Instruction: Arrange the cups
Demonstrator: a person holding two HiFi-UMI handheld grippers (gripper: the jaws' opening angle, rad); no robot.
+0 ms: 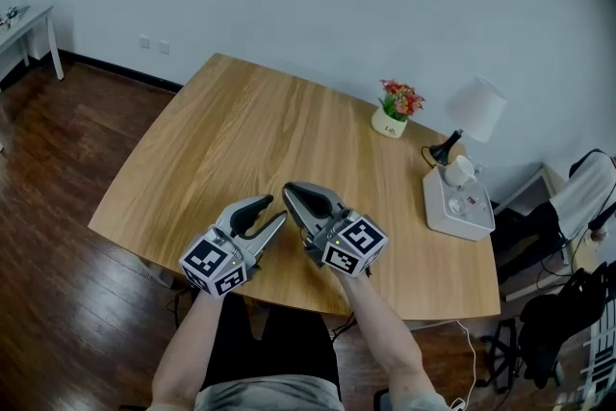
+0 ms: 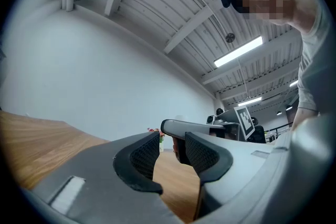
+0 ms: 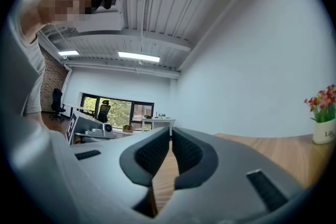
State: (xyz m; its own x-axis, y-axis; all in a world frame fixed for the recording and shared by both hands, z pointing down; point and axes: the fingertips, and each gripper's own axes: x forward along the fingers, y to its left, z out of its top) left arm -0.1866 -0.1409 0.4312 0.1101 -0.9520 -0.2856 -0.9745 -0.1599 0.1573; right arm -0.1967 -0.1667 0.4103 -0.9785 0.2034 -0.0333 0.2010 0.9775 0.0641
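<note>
No cup shows in any view. Both grippers hover low over the near part of the wooden table [image 1: 241, 130], side by side, with their tips almost meeting. My left gripper [image 1: 274, 210] points up and to the right. Its jaws stand a little apart with nothing between them, and the gap of the left gripper [image 2: 172, 144] shows bare wood and the right gripper's grey finger [image 2: 194, 127] beyond it. My right gripper [image 1: 289, 191] points up and to the left. In its own view the right gripper [image 3: 171, 136] has its ribbed pads nearly touching and holds nothing.
A small white pot of red flowers [image 1: 395, 111] stands at the table's far right, also seen as the flower pot [image 3: 324, 131]. Next to it are a white lamp [image 1: 474, 115] and a white box-shaped device [image 1: 457, 202]. A chair with a white garment [image 1: 577, 197] stands right of the table.
</note>
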